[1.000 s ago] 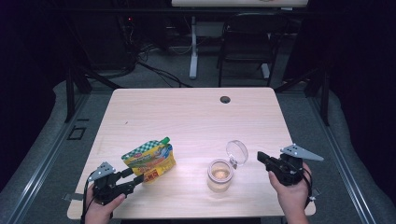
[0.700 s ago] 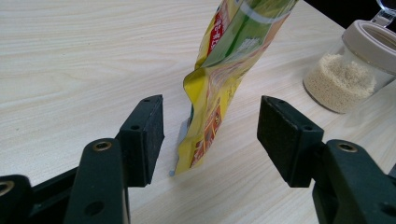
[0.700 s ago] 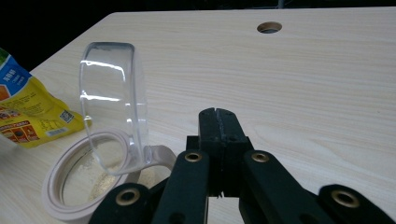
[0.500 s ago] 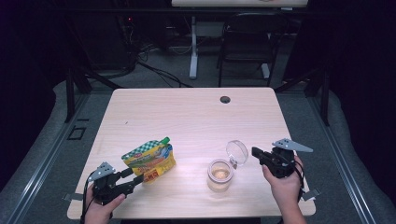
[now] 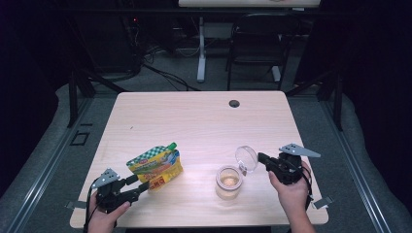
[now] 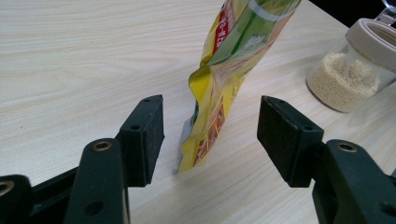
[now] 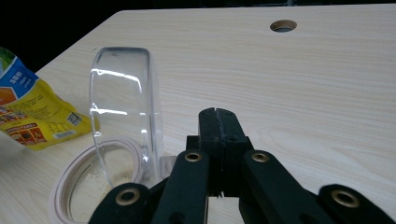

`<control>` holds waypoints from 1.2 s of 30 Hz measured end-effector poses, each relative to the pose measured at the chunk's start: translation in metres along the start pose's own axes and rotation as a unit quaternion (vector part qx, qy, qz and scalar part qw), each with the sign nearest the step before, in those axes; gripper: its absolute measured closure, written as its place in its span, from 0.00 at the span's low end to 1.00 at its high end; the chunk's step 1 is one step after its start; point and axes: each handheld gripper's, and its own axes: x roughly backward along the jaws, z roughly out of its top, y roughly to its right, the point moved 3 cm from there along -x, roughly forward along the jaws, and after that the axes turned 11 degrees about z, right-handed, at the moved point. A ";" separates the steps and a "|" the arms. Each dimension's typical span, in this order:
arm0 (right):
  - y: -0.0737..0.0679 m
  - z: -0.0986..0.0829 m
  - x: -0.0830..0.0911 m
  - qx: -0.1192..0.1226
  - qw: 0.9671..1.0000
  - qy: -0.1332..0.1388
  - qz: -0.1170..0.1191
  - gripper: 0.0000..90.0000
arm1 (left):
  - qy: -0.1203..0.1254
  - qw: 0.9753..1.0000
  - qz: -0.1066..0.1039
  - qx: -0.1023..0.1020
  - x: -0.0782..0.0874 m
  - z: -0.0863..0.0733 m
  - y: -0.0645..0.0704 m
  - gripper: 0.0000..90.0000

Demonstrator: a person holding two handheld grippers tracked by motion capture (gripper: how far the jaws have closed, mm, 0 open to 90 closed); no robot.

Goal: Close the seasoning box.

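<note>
**Pouch and open jar on a pale wooden bench**

A pale wooden bench (image 5: pixel 194 121) is set in a dark room. The left tool (image 6: pixel 210 135) is held released, its jaws spread on either side of the lower edge of a yellow pouch (image 6: pixel 219 88), which is not seen to be touched. The right tool (image 7: pixel 218 122) is clenched on nothing, just beside the raised clear lid (image 7: pixel 123 112) of a jar (image 5: pixel 229 181) of pale grains near the front edge.

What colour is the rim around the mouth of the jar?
Pale beige, almost pinkish-cream, on the jar's rim; the right gripper view shows it best, under the clear hinged lid.
</note>
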 end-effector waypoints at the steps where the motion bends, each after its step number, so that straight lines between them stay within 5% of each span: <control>1: -0.001 0.000 0.000 0.002 1.000 -0.001 0.001 1.00 | 0.000 1.000 0.000 0.000 0.000 0.000 0.000 0.46; 36: -0.034 -0.011 -0.023 0.024 0.999 -0.017 0.041 1.00 | 0.000 1.000 0.005 0.002 0.001 0.000 -0.003 0.46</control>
